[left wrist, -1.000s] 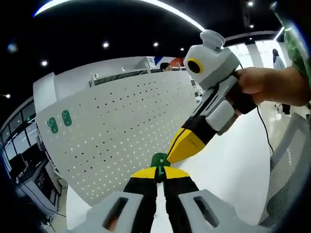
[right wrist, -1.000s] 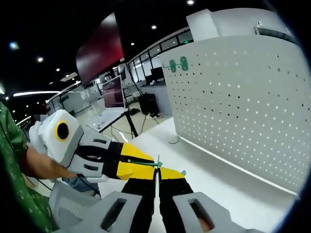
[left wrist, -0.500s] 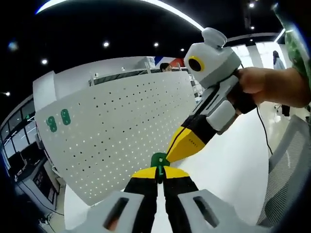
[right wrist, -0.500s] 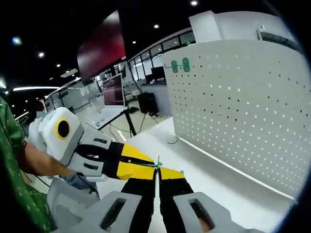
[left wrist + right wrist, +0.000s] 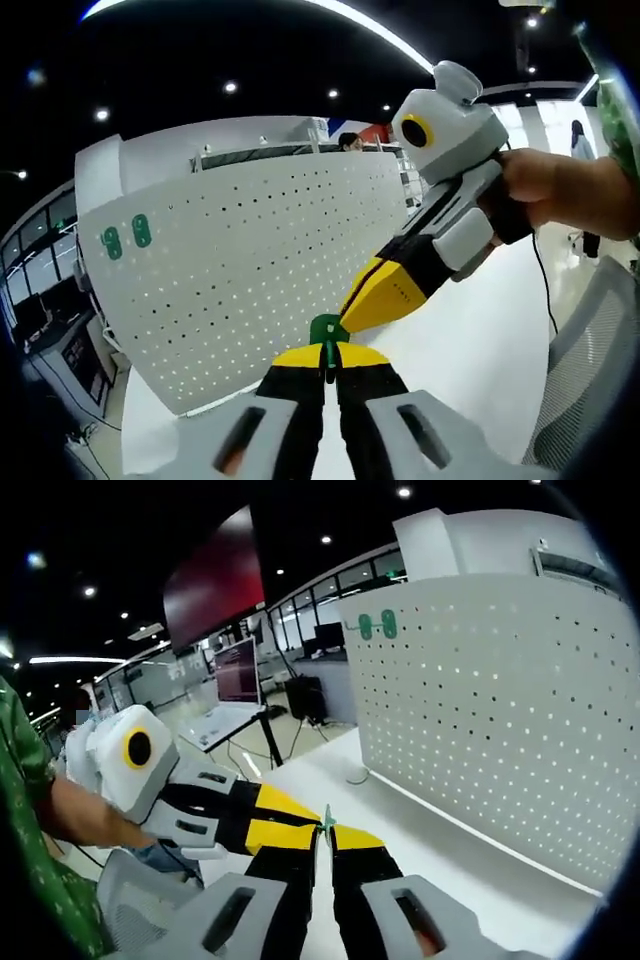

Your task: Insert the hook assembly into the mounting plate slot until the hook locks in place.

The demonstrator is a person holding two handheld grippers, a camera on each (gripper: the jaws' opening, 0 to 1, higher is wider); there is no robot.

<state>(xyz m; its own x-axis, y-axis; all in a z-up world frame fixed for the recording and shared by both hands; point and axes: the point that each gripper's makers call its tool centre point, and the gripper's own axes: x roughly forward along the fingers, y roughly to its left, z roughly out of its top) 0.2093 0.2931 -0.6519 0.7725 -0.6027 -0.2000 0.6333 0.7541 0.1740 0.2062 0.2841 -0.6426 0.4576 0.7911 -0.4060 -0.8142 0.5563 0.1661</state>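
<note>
A small green hook piece (image 5: 328, 330) is pinched at the yellow tips of my left gripper (image 5: 326, 352), which is shut on it. My right gripper (image 5: 352, 318) comes in from the right, its closed yellow tips meeting the same green piece. In the right gripper view the piece (image 5: 327, 820) shows edge-on as a thin green sliver at my right gripper (image 5: 325, 834), with the left gripper (image 5: 300, 825) reaching it from the left. Behind stands a white perforated board (image 5: 250, 260) (image 5: 500, 730) carrying two green hooks (image 5: 127, 237) (image 5: 377, 626) near its top corner.
A white tabletop (image 5: 480, 340) (image 5: 440, 850) runs along the foot of the board. A grey mesh chair (image 5: 590, 380) (image 5: 140, 890) sits close to the person's hand (image 5: 565, 190). A monitor on a tripod (image 5: 237, 670) stands beyond the table.
Both views have shifted slightly with the hands. The two grippers stay joined at the green piece; in the right gripper view less of the green strip shows than before.
</note>
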